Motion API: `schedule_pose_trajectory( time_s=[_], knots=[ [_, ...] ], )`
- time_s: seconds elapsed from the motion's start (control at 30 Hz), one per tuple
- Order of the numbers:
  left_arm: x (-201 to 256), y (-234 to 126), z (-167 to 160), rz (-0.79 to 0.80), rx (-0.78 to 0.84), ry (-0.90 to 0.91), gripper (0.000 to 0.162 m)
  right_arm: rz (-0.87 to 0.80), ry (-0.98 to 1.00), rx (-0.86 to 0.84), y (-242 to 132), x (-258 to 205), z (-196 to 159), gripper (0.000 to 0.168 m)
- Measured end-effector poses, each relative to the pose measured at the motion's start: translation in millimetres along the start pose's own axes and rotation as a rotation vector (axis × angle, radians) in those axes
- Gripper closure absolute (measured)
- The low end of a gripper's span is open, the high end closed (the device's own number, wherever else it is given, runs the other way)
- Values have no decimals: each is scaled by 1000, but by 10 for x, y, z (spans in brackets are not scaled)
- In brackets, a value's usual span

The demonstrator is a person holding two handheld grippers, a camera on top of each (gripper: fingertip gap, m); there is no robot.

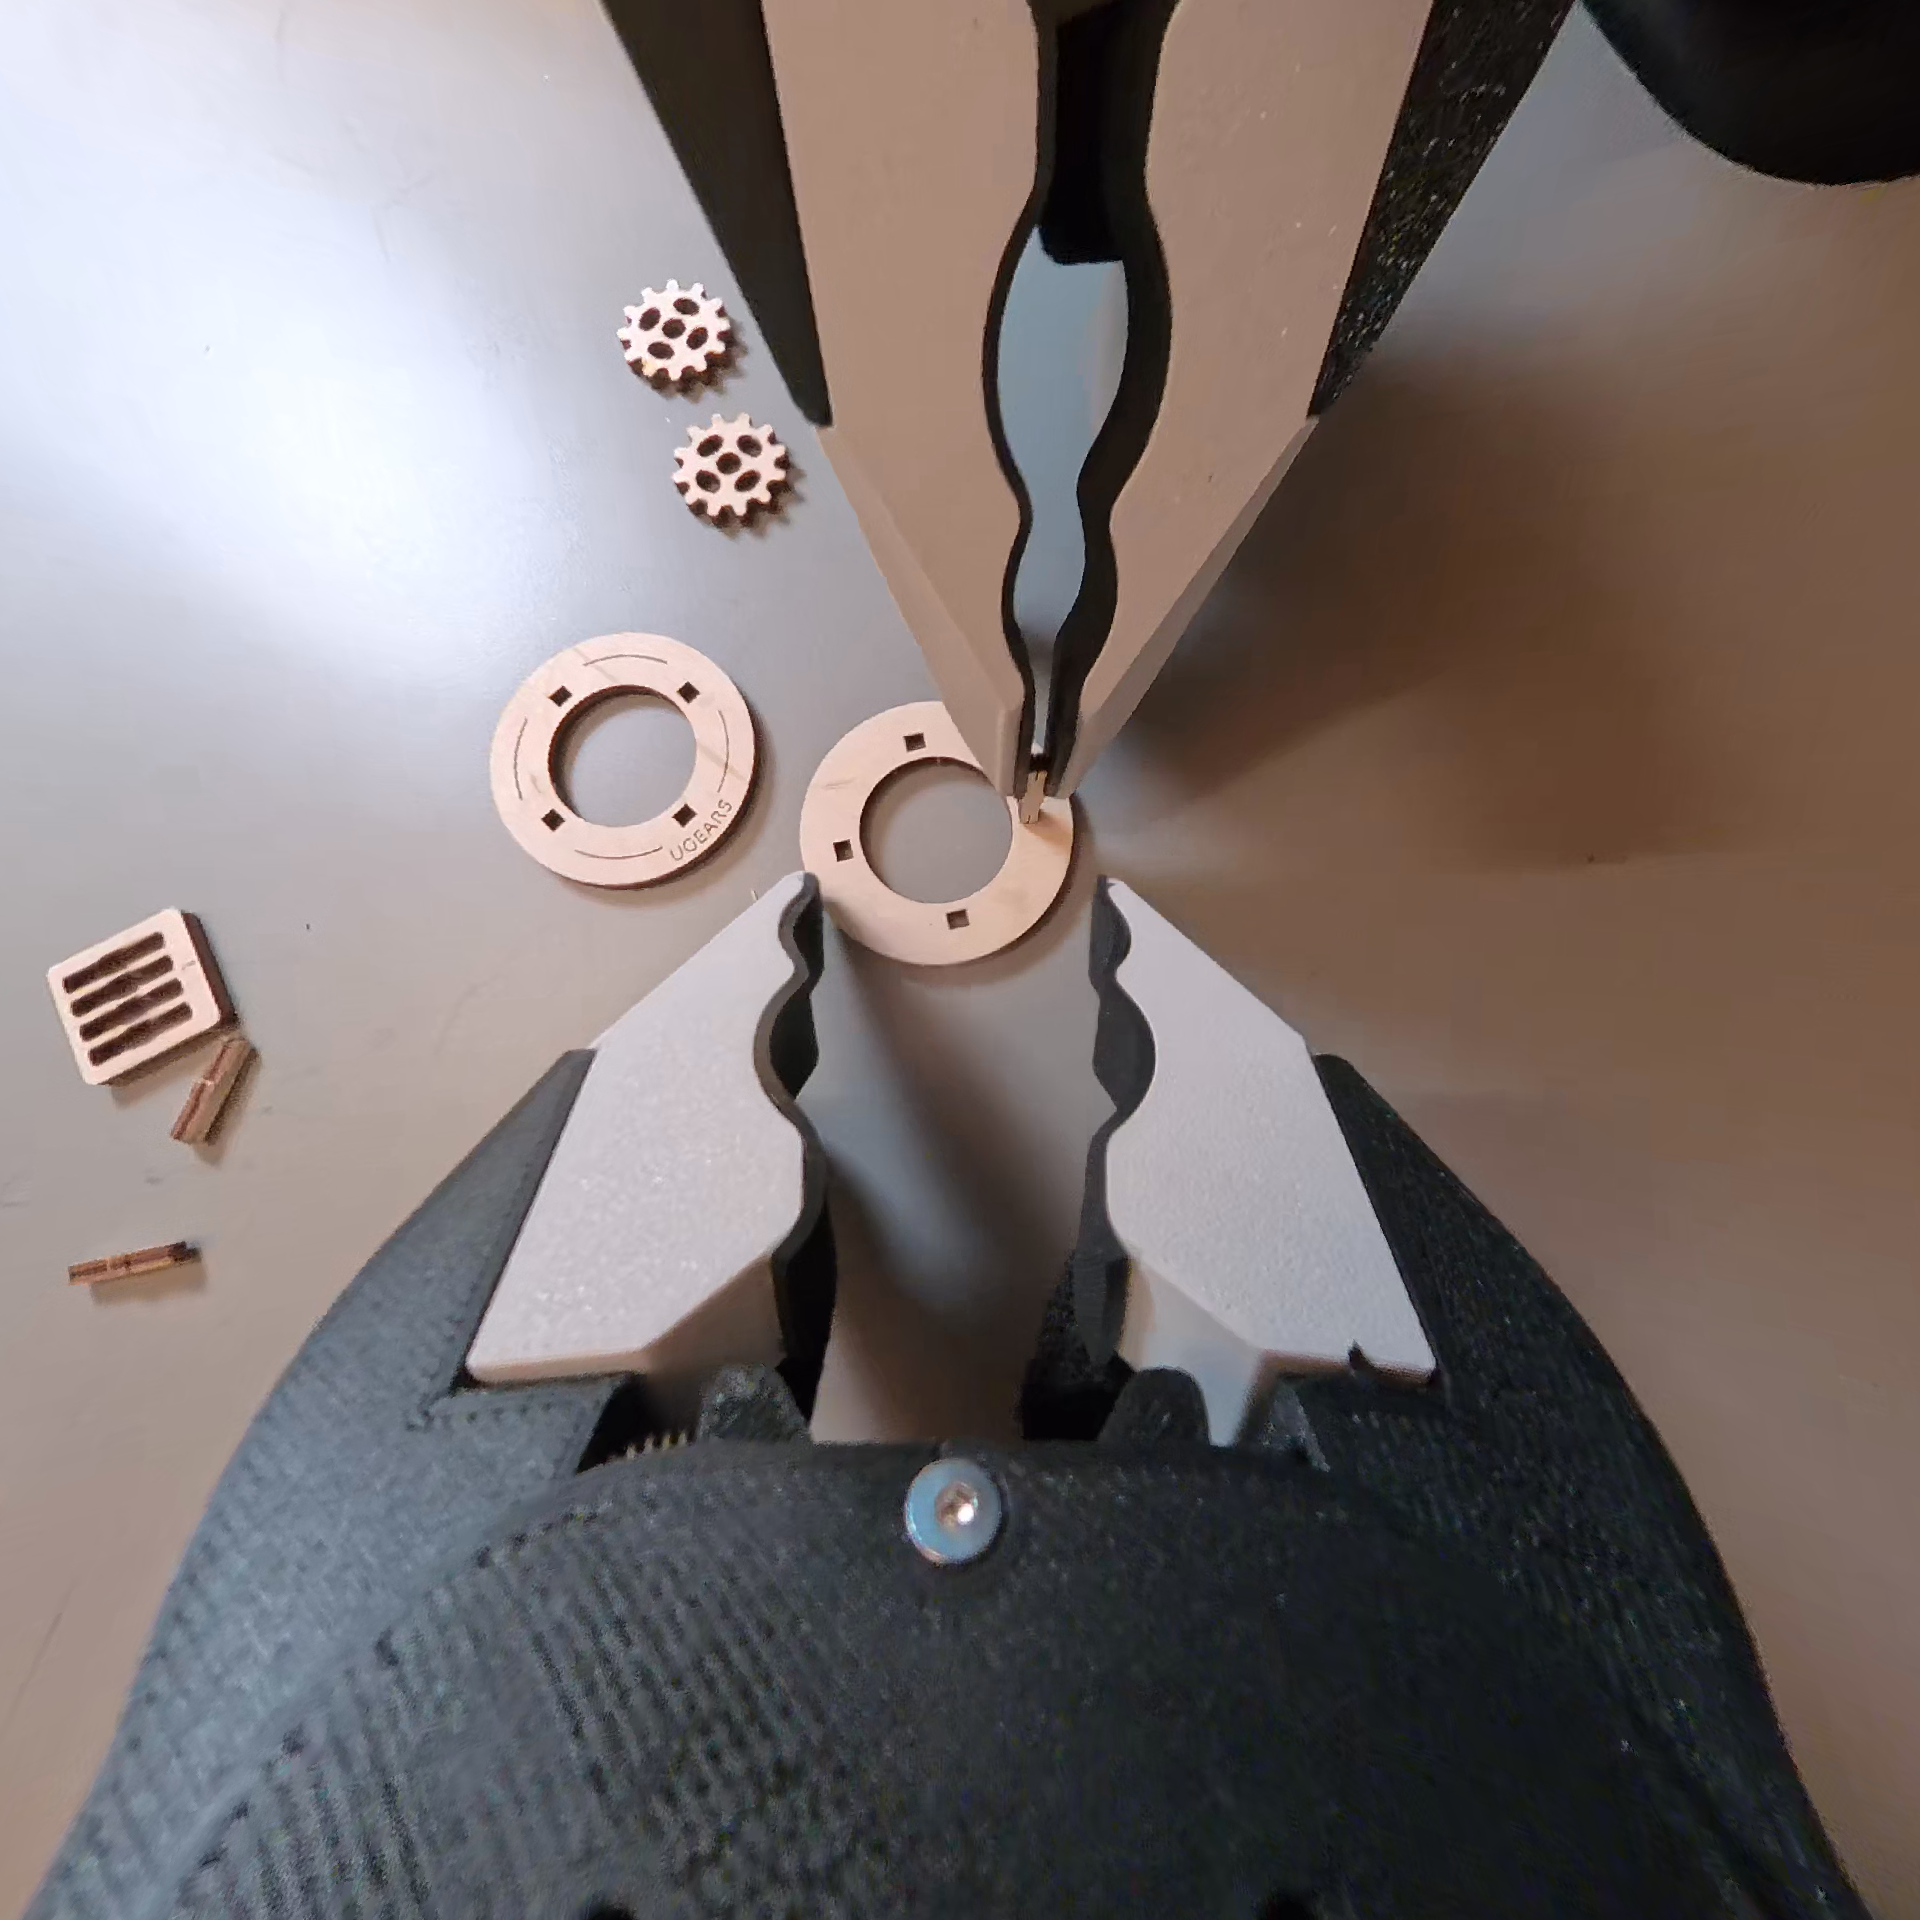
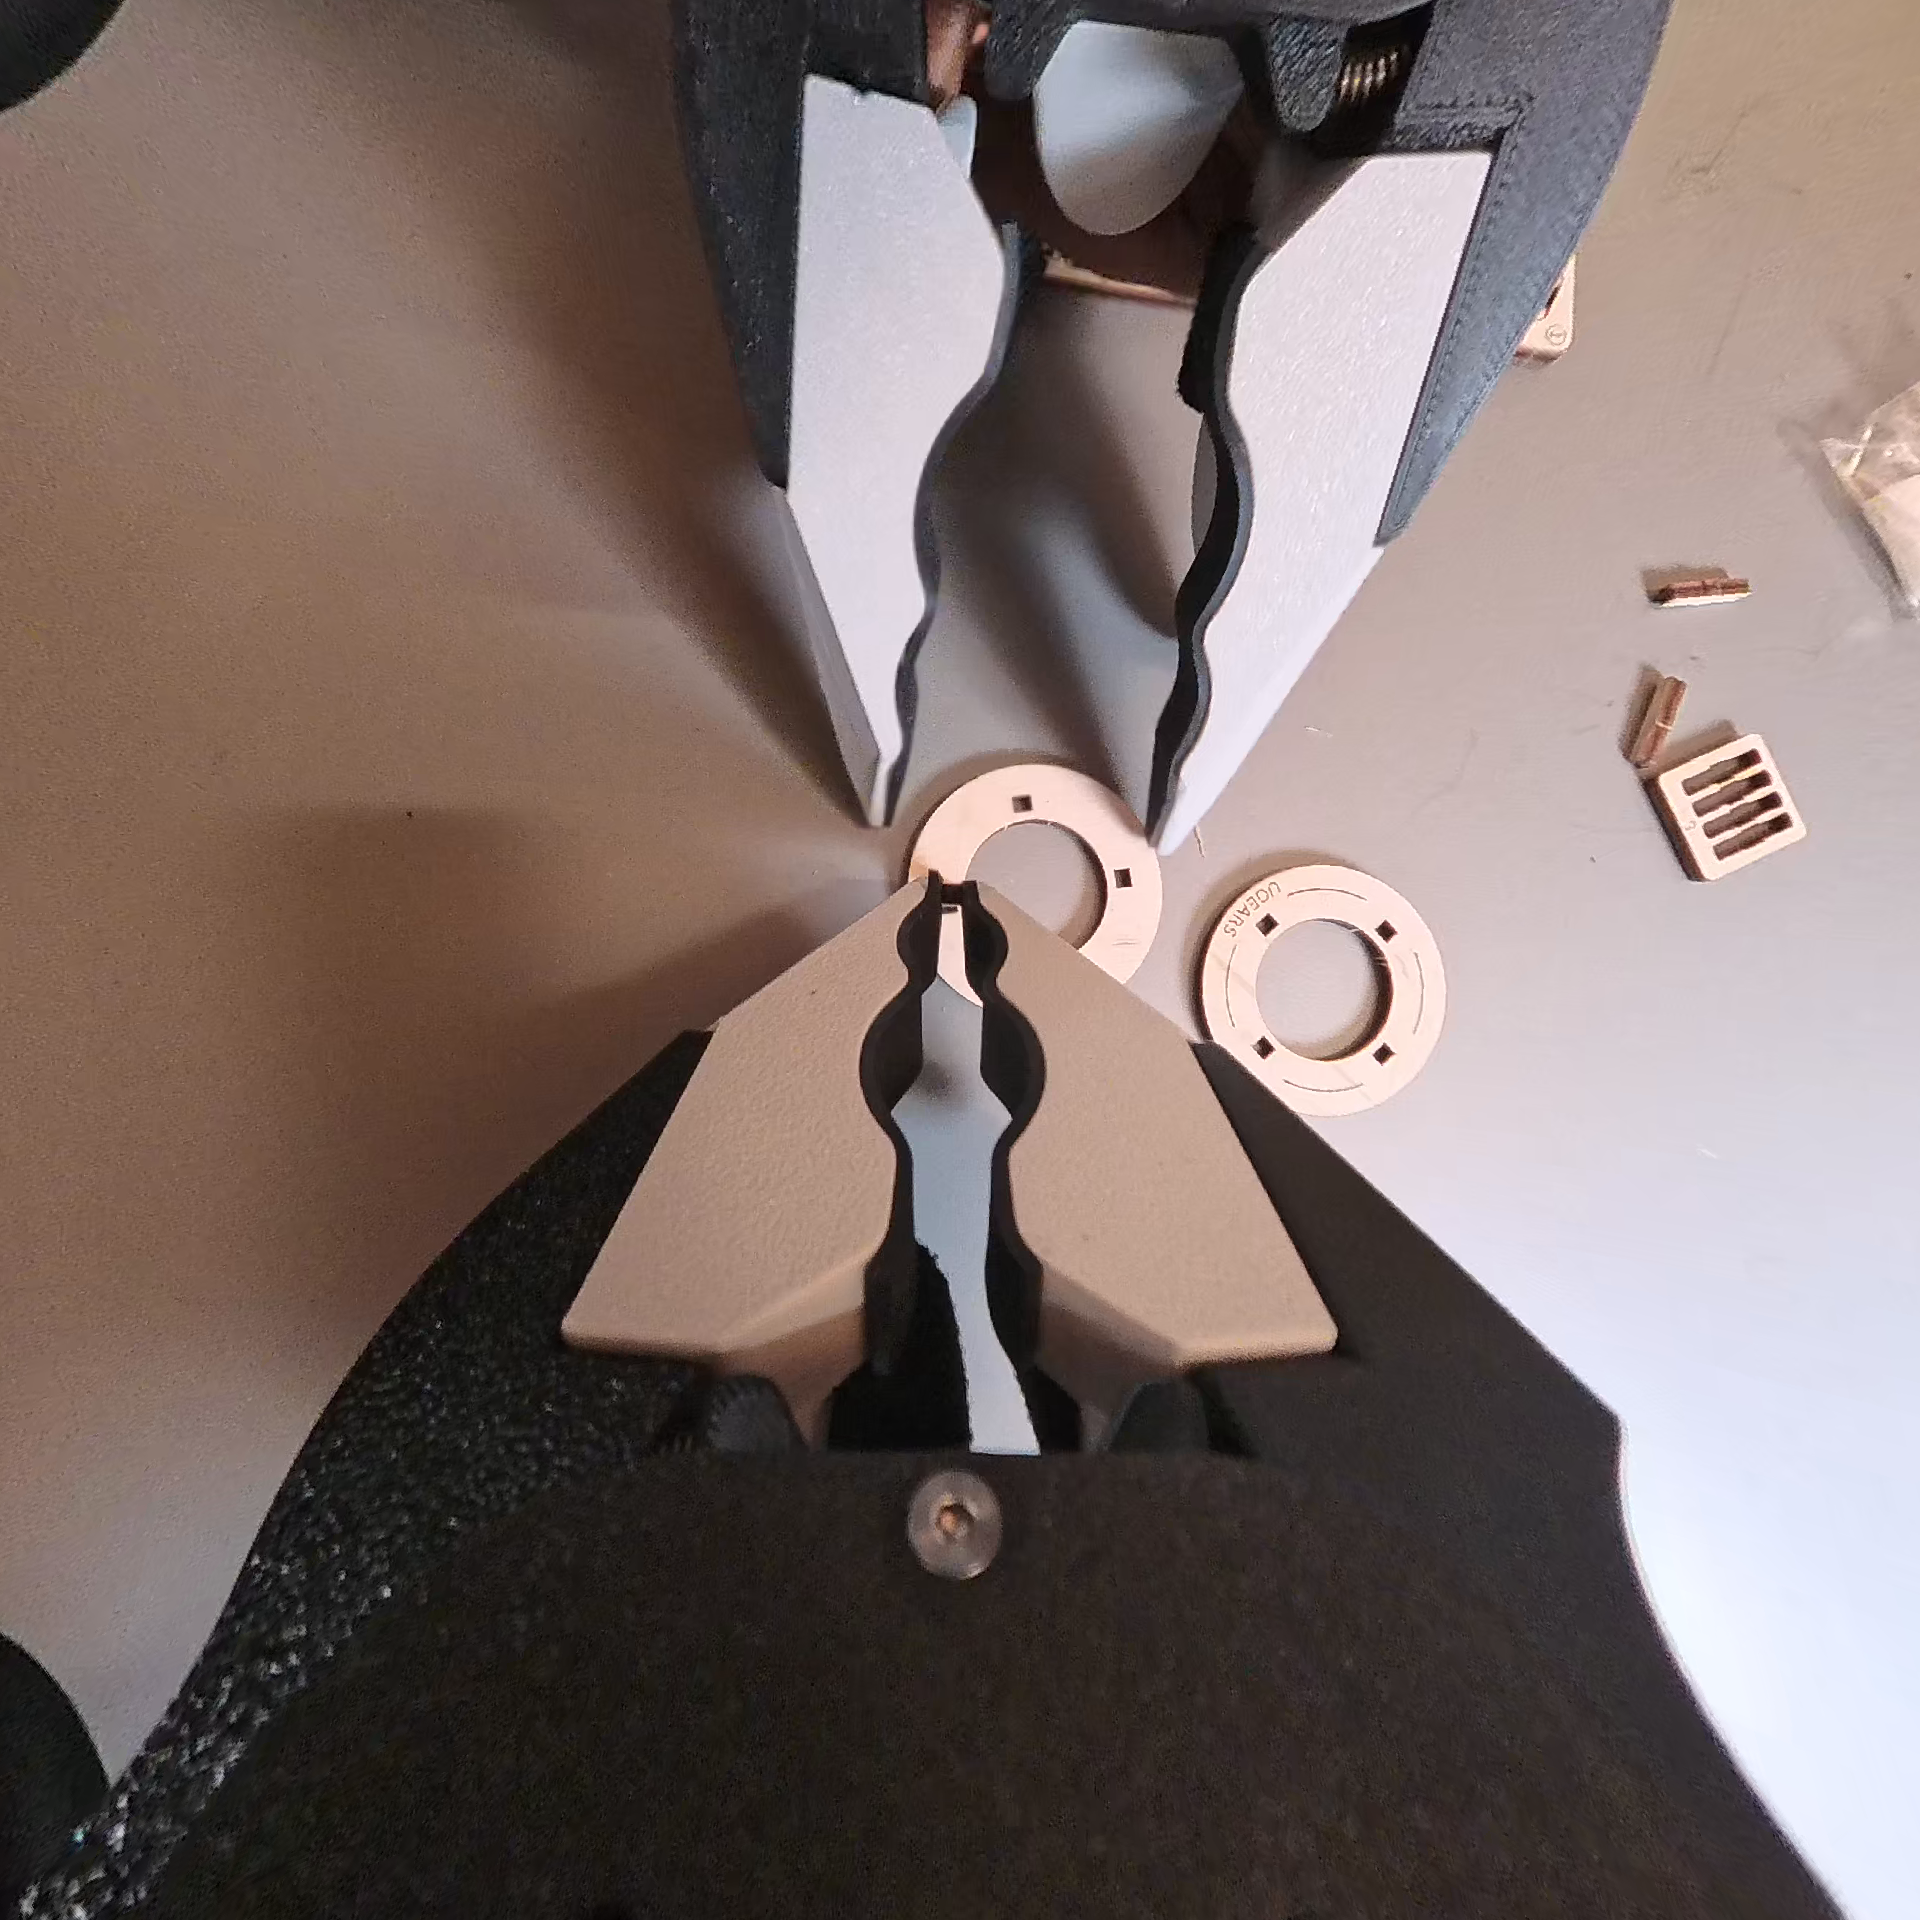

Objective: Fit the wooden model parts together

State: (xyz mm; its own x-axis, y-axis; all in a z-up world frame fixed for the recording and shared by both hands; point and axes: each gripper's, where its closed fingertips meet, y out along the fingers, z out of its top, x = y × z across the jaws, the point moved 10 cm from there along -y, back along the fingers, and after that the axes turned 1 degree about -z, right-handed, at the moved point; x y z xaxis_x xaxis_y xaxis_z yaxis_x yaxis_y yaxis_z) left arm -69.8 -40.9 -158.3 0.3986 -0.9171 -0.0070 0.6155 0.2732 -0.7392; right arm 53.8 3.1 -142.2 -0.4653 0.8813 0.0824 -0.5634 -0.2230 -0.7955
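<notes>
**Left wrist view: peg meets ring as wooden model assembly gets under way**

Seen from the left wrist view, the right gripper [image 1: 1034,795] comes in from the far side of the grey tabletop [image 1: 1558,675], its fingers pinched closed on a small pale wooden peg [image 1: 1033,802] held upright over the plain flat wooden ring with square slots [image 1: 935,914]. The left gripper [image 1: 951,894] is spread wide, one fingertip at either side of that ring's near rim; whether the tips touch the wood cannot be told. A second, engraved wooden ring [image 1: 634,774] lies just beside it to the left, two small wooden gear wheels [image 1: 707,384] beyond, and a slatted square wooden block [image 1: 140,992] with loose wooden pegs [image 1: 213,1091] sits toward the tabletop's left edge.

The step in hand appears to be seating the peg in one of the ring's square slots. The next move likely calls for exact alignment over the slot, a straight downward press, and the left gripper steadying the ring so it does not slide.
</notes>
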Motion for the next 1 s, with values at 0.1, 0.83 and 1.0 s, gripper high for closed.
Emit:
schedule_pose_trajectory(
  time_s=[0.1, 0.83, 1.0],
  knots=[
    [1, 33, 13, 10, 7, 5, 108, 0, 14, 13, -5, 12, -17, 168],
    [-14, 38, 17, 30, 4, 0, 115, 5, 36, 34, -9, 6, -47, 167],
    [-15, 37, 13, 29, 8, 2, 115, 30, 19, 58, 4, 31, -61, 168]
  ],
)
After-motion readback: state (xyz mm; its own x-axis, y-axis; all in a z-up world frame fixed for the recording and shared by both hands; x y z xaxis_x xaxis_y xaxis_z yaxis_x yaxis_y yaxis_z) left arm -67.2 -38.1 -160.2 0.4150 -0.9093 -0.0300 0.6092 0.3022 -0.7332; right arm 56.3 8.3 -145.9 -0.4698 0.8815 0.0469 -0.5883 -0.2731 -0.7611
